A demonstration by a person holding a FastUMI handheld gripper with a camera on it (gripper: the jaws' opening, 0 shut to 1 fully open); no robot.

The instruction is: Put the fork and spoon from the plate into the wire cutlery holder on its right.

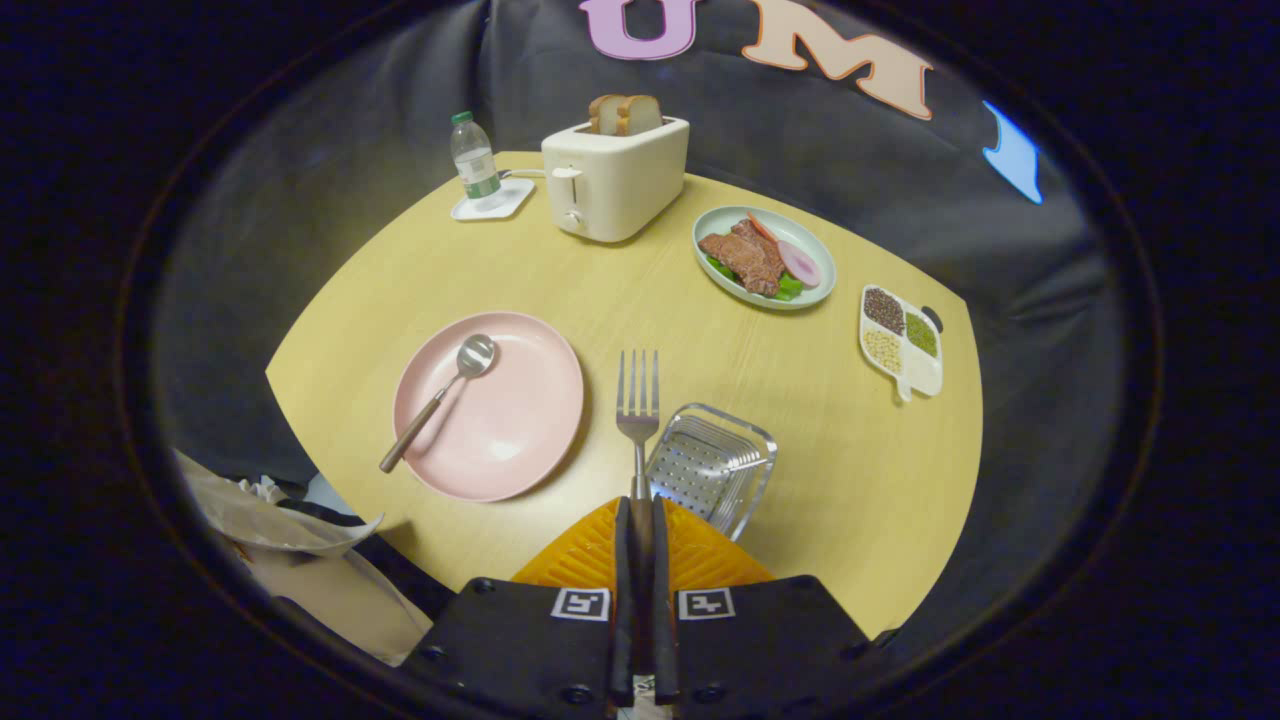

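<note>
Two fingers of the tool (640, 505) are pressed together on the handle of the fork (637, 400), which points straight ahead, tines forward, raised over the bench (800, 480) between the pink plate (520, 440) and the wire holder (712, 465). The spoon (440, 395) lies on the plate.

Cutlery, dishes and food on one desk (560, 290), counted

One fork (637, 400), one spoon (440, 395), one pink plate (520, 420), one wire cutlery holder (712, 465), one toaster (615, 178) holding two bread slices (625, 114), one bottle (474, 162), one plate of food (764, 257), one four-part dish (900, 340), one claw (640, 520).
</note>
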